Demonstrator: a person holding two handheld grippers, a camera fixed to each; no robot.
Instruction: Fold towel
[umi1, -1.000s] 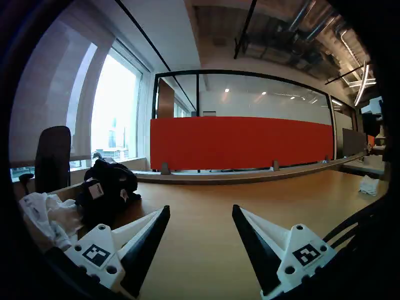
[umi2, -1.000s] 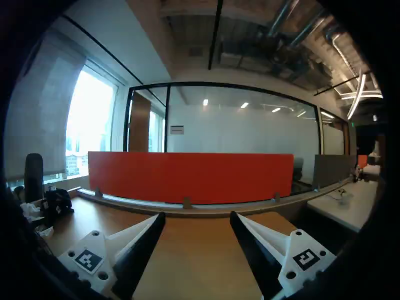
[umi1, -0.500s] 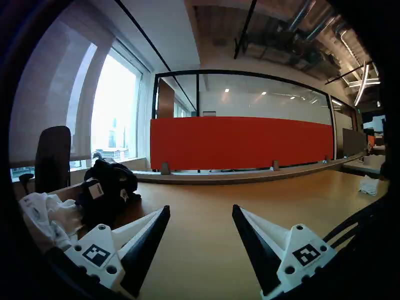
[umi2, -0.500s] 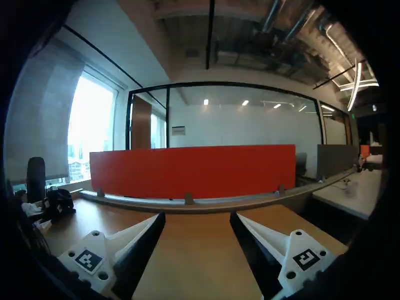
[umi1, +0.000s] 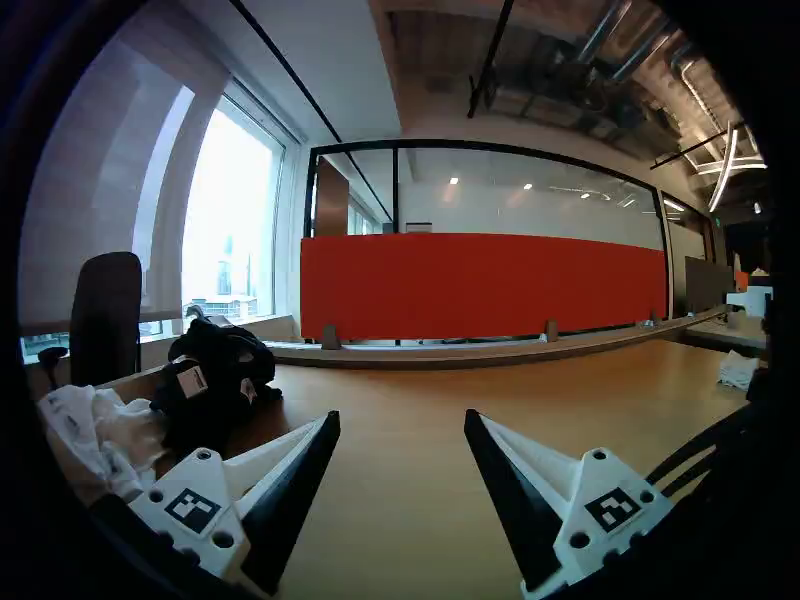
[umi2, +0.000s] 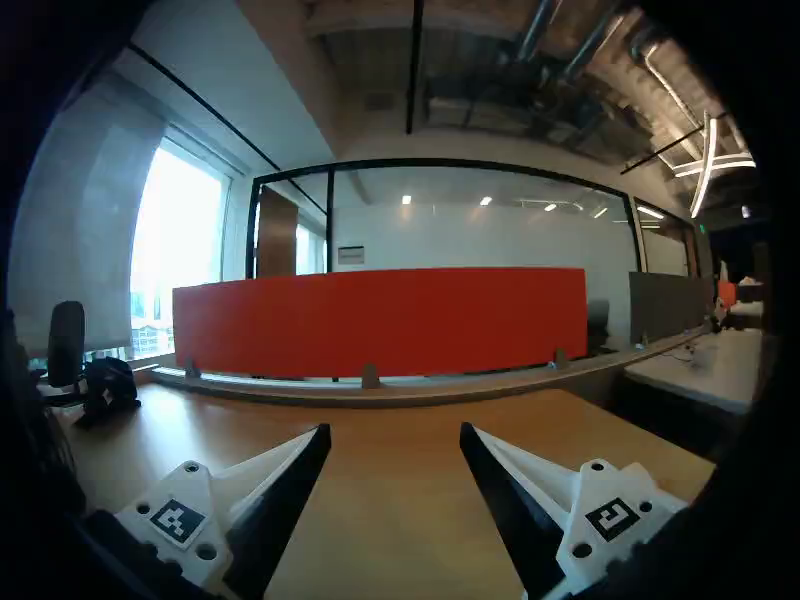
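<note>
The left tool (umi1: 400, 413) hangs open just above the bench (umi1: 420, 520), its 2 fingers spread wide with bare wood between them and nothing gripped. The right tool (umi2: 394, 427) is open in the same way over bare wood, holding nothing.

In the left gripper view the crumpled white towel (umi1: 95, 435) lies at the lower left of the frame, near the bench's left end, apart from both fingers. A black bag (umi1: 215, 385) sits just beside it on the right, touching or overlapping it. A dark chair (umi1: 105, 315) stands behind them at the window (umi1: 230, 230). A small white cloth (umi1: 738, 370) lies at the far right of the frame, well apart from the towel.

The middle of the bench is open wood from the fingertips to the far edge. A raised rail runs along that edge and carries the red divider (umi1: 480, 285), with a glass wall (umi1: 520, 190) behind it. In the right gripper view the bench's right edge drops to a dark gap at the right of the frame, and a white desk (umi2: 700, 365) stands beyond the gap.

Each finger's white base bears a square black-and-white marker (umi1: 192, 508), a pattern and not lettering. The bag carries white tags (umi1: 190, 380) with print too small to read. A small sign (umi2: 350, 255) on the glass wall in the right gripper view is also unreadable.
</note>
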